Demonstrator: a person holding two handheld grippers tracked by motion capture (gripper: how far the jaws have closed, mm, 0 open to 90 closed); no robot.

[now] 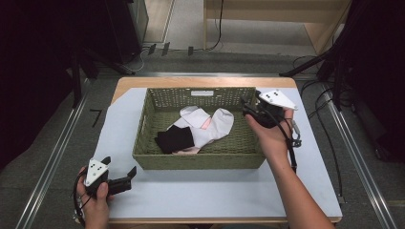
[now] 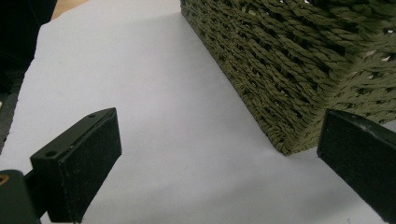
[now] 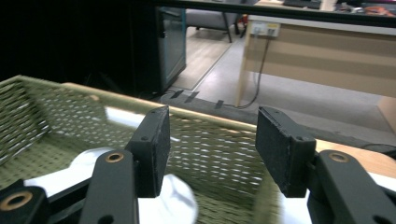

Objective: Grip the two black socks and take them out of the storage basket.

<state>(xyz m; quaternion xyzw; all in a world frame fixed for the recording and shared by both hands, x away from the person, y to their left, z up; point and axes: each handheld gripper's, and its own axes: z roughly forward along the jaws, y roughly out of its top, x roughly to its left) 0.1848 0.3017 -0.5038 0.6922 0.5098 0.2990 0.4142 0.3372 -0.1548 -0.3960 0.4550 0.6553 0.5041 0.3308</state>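
An olive woven basket (image 1: 198, 162) stands on the pale table cover (image 1: 205, 191). In it lie white socks (image 1: 212, 125) and a folded black sock (image 1: 174, 139). My right gripper (image 1: 246, 107) hovers over the basket's right rim, pointing left, open with nothing between its jaws. In the right gripper view my right gripper (image 3: 212, 135) looks across the basket's far wall (image 3: 70, 112), with a white sock (image 3: 175, 200) below. My left gripper (image 1: 120, 166) rests open at the table's near left corner. From the left gripper view, my left gripper (image 2: 219, 135) faces the basket's corner (image 2: 289, 56).
The floor, metal rails (image 1: 52, 157) and black stands surround the table. A wooden desk (image 1: 286, 19) with cables stands beyond. The cover (image 2: 140, 93) left of and in front of the basket is bare.
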